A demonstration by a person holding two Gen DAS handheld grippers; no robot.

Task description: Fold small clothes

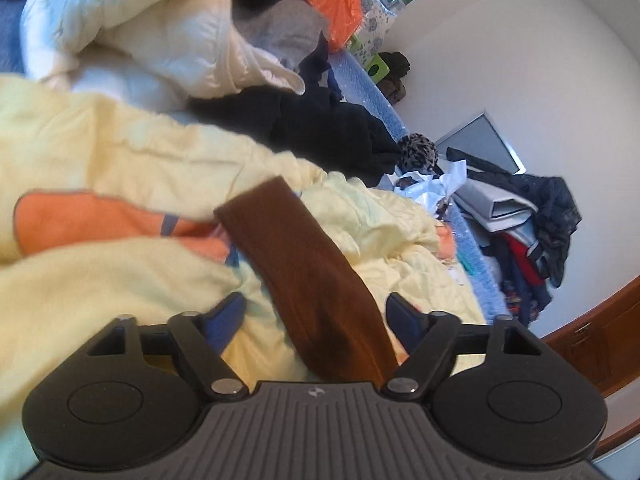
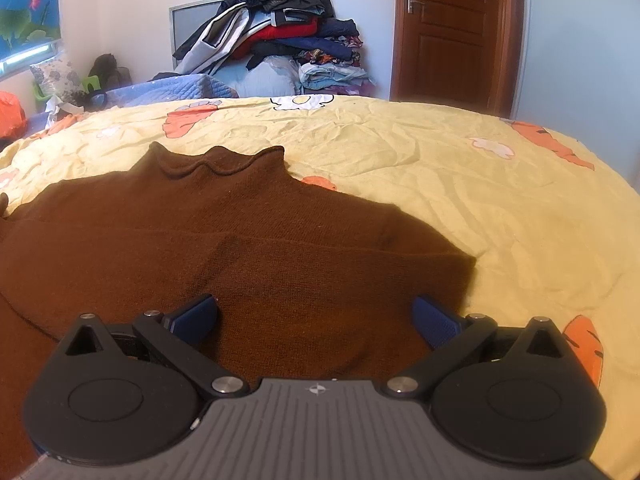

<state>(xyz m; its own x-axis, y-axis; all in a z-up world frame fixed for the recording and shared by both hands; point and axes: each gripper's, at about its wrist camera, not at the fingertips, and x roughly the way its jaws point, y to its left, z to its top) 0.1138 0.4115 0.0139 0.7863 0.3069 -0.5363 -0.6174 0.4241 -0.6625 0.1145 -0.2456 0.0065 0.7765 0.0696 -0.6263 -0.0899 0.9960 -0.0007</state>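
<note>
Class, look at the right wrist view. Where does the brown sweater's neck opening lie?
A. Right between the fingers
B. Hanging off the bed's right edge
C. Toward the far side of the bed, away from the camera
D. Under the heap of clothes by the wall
C: the rolled collar of the brown sweater lies at its far edge, on the yellow bedspread.

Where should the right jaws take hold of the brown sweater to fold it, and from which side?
Grip the sweater at its right edge, where the folded side ends on the yellow quilt. Come from the right, low over the quilt: that edge lies flat and free, nothing rests on it, and the open right gripper hovers just beside it.
</note>
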